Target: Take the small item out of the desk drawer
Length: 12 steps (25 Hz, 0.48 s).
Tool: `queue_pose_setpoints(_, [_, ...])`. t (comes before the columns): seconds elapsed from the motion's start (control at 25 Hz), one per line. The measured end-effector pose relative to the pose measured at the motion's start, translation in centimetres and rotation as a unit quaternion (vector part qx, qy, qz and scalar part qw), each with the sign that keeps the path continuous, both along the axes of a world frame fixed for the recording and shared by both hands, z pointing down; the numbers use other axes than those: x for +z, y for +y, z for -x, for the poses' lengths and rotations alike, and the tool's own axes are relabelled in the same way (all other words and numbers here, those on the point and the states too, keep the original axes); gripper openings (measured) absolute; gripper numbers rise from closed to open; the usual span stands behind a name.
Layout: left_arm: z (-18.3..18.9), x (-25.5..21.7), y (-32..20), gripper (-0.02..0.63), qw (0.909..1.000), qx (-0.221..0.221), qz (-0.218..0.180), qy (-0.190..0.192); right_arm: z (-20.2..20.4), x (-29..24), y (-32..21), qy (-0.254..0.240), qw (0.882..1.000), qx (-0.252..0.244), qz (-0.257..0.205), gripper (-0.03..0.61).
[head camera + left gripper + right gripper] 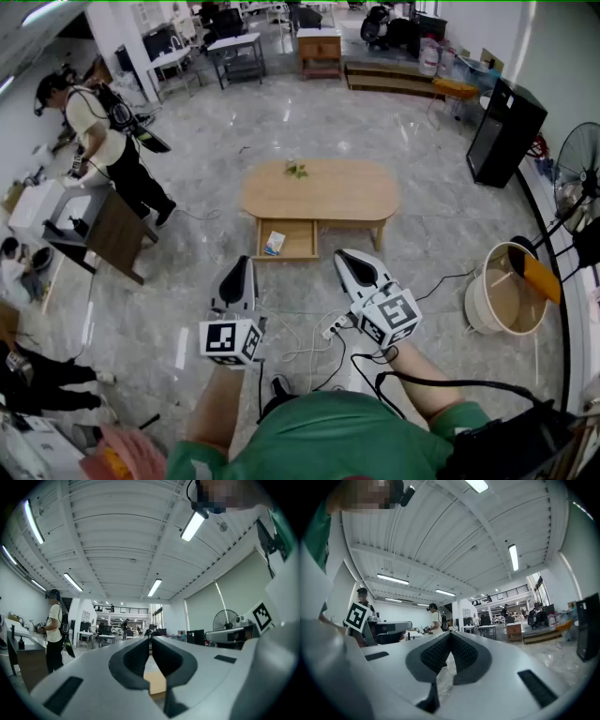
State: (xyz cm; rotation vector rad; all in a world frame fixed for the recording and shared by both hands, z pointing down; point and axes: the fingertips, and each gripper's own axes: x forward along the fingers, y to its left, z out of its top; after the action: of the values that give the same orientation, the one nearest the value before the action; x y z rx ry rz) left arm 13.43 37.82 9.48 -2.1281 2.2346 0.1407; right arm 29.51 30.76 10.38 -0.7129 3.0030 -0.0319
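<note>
Your left gripper (241,265) and right gripper (347,258) are both closed tight and empty, held level because the desk (323,192) is well away. The item (274,243) lies in the open drawer (300,242); probably approach first.

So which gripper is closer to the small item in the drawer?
Left. The left gripper is in front of the item, slightly left; the right gripper is farther right.
</note>
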Motion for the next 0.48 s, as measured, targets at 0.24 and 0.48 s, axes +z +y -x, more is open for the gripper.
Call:
queue_pose_setpoints(0.24, [3.4, 0.6, 1.8, 0.034, 1.0, -0.006, 0.006, 0.002, 2.3, -0.4, 0.5, -0.002, 1.0, 0.012, 0.007, 0.021])
queue_pose_setpoints(0.48, [9.0, 1.9, 3.3, 0.034, 0.9998, -0.015, 0.009, 0.011, 6.2, 0.6, 1.3, 0.006, 1.0, 0.026, 0.003, 0.023])
